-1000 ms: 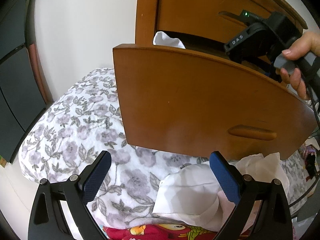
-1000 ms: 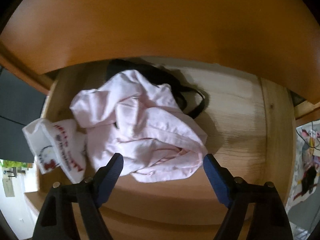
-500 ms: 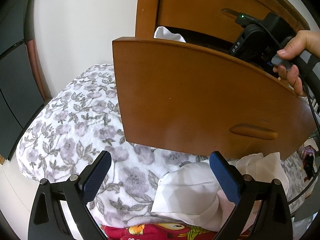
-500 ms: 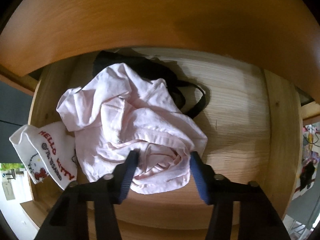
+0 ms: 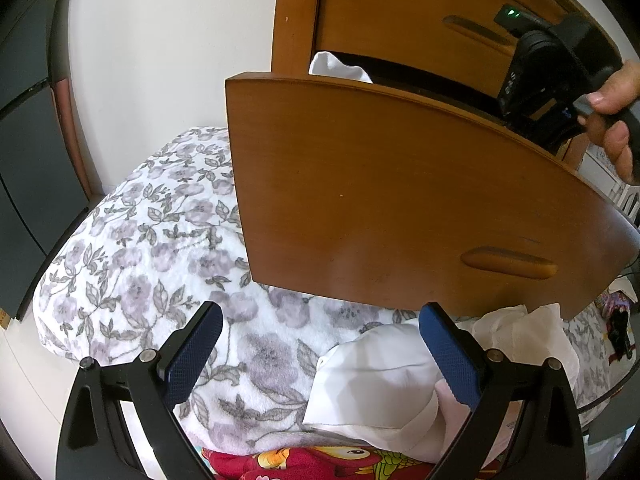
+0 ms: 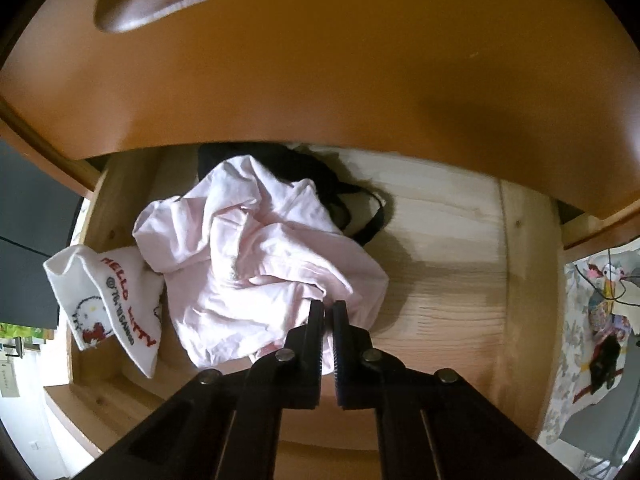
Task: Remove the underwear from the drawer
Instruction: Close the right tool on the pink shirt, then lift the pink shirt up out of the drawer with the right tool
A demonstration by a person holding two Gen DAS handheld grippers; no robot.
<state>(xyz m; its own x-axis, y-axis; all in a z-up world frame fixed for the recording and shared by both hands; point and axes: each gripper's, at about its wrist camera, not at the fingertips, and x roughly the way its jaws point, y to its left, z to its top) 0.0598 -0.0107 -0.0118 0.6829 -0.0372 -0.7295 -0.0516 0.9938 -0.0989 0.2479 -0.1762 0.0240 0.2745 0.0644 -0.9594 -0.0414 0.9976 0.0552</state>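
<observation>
Behind everything stood a pale wall and a tall wooden dresser [image 5: 400, 12], with a bed under a floral blanket [image 5: 160, 240] just beside it. One drawer [image 5: 400, 200] was pulled out over the bed, its curved front filling most of the left wrist view. Inside, on the bare wooden drawer floor [image 6: 448, 264], lay a crumpled pink garment [image 6: 256, 264], the underwear to be taken, judging by the task. It sat toward the left half of the drawer, partly on top of a black item [image 6: 320, 184] with a strap, and touching a white sock [image 6: 116, 304] with red lettering that leaned on the left drawer wall. White clothes [image 5: 380, 384] were already lying on the bed below the drawer front.

The right gripper [image 6: 328, 308] was the one in the drawer, its jaws drawn nearly together and pinching a fold at the near lower edge of the pink garment. The bulk of the cloth lay ahead of it and to its left, so a lift would probably trail that heap, and perhaps the black strap, upward. The left gripper [image 5: 320, 344] hung wide and empty over the bed, outside the drawer and well away from the garment. A hand [image 5: 616, 120] held the right tool's handle.
</observation>
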